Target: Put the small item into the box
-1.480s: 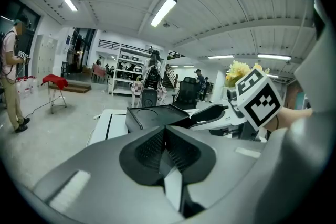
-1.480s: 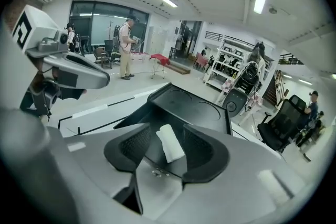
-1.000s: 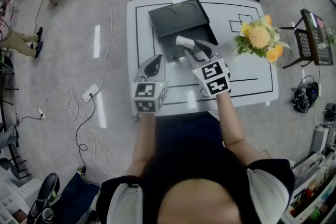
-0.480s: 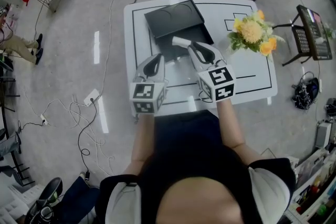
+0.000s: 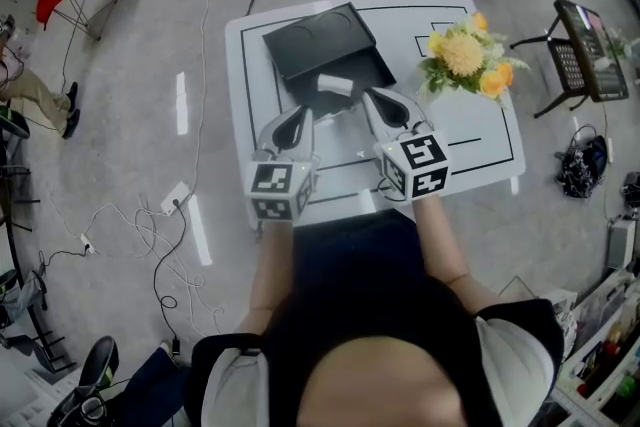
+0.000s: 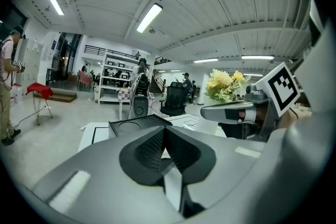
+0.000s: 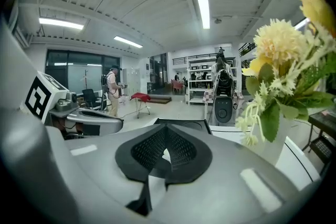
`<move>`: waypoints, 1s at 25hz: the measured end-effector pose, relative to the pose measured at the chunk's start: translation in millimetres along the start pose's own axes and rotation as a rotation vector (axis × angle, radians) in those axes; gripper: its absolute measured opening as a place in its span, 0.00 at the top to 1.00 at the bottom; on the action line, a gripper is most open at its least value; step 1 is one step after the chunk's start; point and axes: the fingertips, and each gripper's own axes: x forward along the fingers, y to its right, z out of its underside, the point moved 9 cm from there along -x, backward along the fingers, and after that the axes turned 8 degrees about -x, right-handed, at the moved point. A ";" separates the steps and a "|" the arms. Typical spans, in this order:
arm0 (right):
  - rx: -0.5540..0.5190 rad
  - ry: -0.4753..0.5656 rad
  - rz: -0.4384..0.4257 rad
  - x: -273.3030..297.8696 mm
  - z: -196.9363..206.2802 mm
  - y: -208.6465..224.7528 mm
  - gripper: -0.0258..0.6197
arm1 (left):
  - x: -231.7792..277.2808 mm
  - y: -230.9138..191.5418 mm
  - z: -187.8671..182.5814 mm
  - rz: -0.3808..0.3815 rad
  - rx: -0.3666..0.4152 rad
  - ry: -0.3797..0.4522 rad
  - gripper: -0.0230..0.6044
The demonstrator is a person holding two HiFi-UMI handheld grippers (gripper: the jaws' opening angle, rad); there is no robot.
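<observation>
Grey floor (image 5: 120, 115) is seen around a white bench (image 5: 480, 140). A black box (image 5: 315, 40) is set on the bench, with a bouquet of yellow flowers (image 5: 463, 57) well to the box's right. Just short of the box, the left tongs (image 5: 298, 113) are held closed and empty. The right tongs (image 5: 371, 97) are held at the box's near edge. They have just been closing and nothing is caught between them. The small white item (image 5: 334, 84) is laid inside the box, by that near edge.

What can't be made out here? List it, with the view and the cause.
- Small item: head view, too small to identify; left gripper view, hidden behind the shut jaws of the left gripper.
- Box interior: left gripper view, the same jaws cover it.
- Bystander: head view, cut off by the left edge.
</observation>
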 end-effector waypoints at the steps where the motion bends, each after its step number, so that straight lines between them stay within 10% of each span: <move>1: 0.014 0.004 0.006 -1.4 1.8 0.6 0.96 | 0.4 -0.3 0.2 0.001 0.002 0.001 0.95; 25: 0.011 -0.042 0.007 3.0 15.1 1.8 0.96 | 9.0 -4.1 3.4 -0.007 -0.002 -0.006 0.95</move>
